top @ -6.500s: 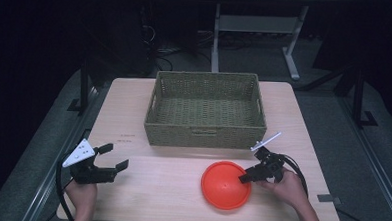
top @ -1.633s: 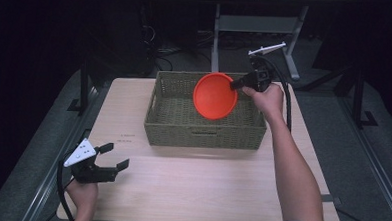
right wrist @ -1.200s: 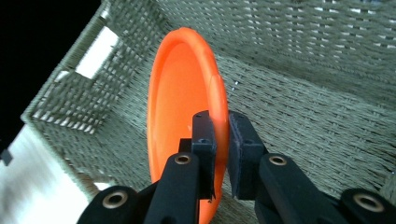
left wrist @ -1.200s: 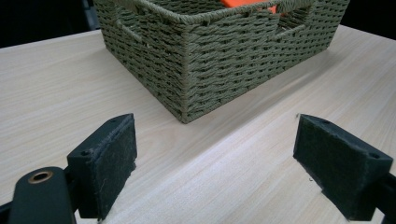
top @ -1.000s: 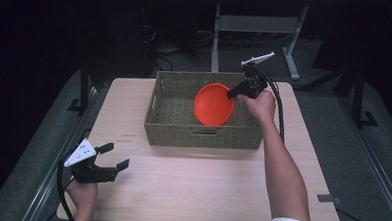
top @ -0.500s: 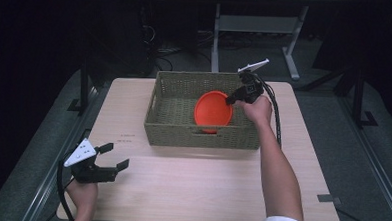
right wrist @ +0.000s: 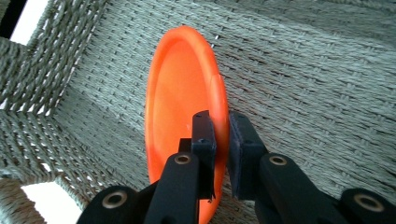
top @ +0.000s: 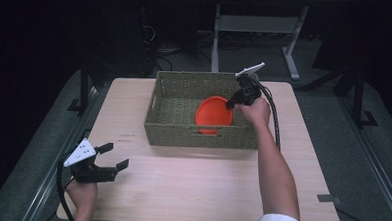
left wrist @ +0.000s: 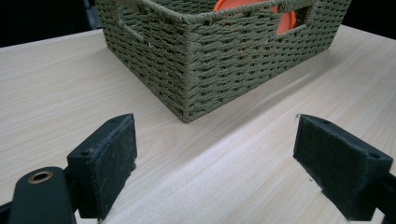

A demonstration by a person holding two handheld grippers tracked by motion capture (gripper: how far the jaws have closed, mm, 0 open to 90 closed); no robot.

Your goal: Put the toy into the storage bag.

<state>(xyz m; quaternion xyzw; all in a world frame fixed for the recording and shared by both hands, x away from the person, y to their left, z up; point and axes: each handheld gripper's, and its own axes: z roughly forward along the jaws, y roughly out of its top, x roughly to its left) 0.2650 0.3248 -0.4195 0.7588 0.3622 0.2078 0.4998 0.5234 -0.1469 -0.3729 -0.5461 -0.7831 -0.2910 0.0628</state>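
Orange plastic is what your right gripper (right wrist: pixel 220 140) has hold of: its two black jaws are pinched on the rim of the orange plate (top: pixel 214 114), one jaw on the inner face and one on the outer. That plate sits inside the woven basket (top: pixel 167 132), toward its right half, and it is tilted on edge rather than lying flat; in the right gripper view the disc runs away from your jaws toward the basket's far corner, with the weave of the basket floor just behind it. Whether its lower edge already touches that floor, you cannot tell from these views. The relation that matters for the next move, as I judge it, is this tilt: the plate's face leans over the basket floor, so letting go would likely tip it down flat inside, well within the walls. Your right hand (top: pixel 255 110) hangs over the basket's right rim. Your left gripper (top: pixel 106 164) is far from all this, low at the near left of the tabletop (top: pixel 190 190), its jaws spread wide with nothing between them, pointing at the basket's near corner.
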